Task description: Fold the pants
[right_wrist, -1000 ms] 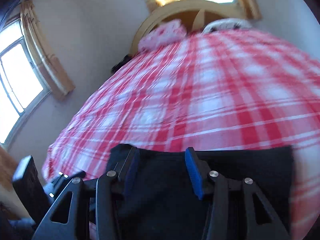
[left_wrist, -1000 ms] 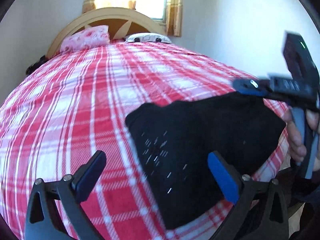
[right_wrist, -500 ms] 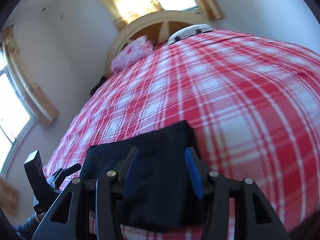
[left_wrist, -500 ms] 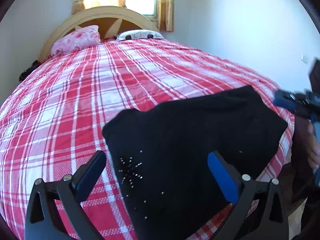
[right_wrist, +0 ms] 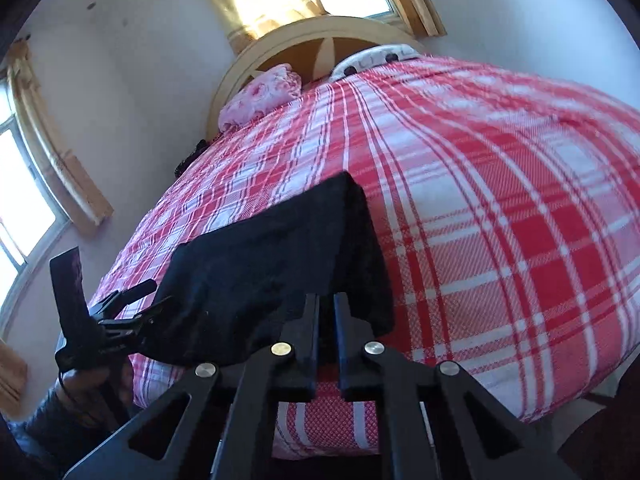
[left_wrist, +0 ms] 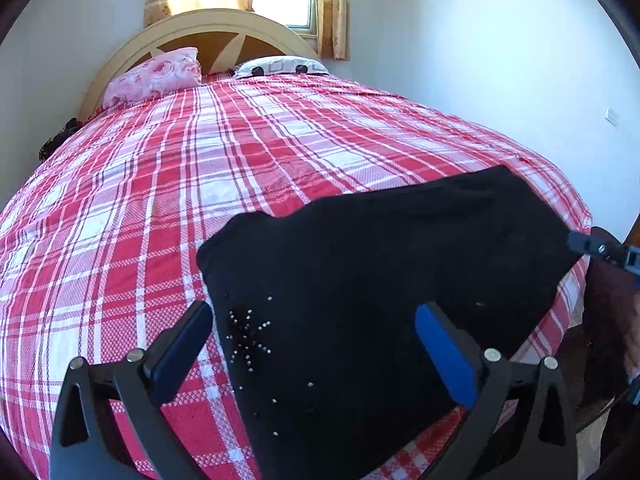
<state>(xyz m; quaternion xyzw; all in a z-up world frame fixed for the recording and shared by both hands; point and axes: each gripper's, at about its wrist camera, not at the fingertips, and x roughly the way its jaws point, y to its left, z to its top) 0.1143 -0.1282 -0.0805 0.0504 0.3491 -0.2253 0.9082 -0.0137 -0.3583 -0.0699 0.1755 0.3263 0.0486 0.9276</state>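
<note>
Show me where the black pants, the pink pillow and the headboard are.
pants (left_wrist: 380,280): left wrist view, middle of the black cloth.
pink pillow (left_wrist: 154,76): left wrist view, its flowered face.
headboard (right_wrist: 320,30): right wrist view, top of the pale arch.

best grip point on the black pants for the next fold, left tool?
Probably the near-left corner of the pants, by the studs, coming in low from the bed's foot edge. That edge lies flat and exposed between the left tool's open fingers. The right tool has just closed at the opposite near edge; whether it pinches cloth is unclear.
</note>
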